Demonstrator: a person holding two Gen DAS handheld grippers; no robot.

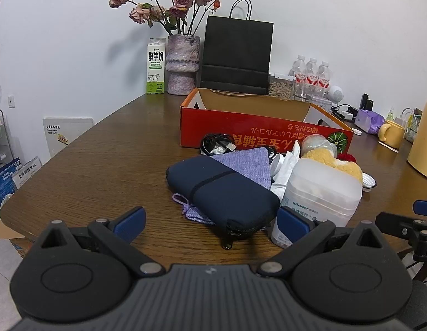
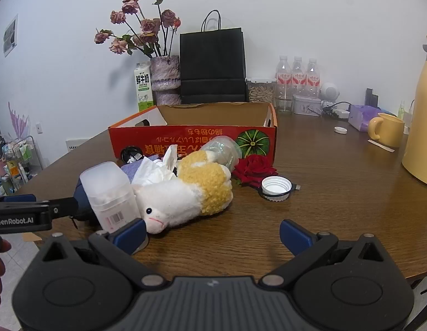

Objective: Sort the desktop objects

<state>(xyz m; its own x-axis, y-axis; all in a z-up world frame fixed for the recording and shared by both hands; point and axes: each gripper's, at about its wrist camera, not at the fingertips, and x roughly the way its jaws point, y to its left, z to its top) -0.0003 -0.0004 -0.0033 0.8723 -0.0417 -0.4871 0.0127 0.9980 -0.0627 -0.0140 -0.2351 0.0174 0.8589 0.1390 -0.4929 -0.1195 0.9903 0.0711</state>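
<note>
Both my left hand-held gripper [image 1: 210, 224] and right hand-held gripper [image 2: 213, 234] are wide open w/ nothing held; plush toy [image 2: 185, 193] lies on bench [image 2: 337, 193] at 11 o'clock of right one, prob. soft, light, so I grip its body approx. mid.

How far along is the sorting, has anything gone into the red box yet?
Nothing looks done: what shows of the red box inside is bare cardboard. Nothing is in hand; the left tool and right tool are both open and empty. Everything is left, in a pile before the box: navy pouch, plastic container, plush toy, red rose, white cap.
</note>
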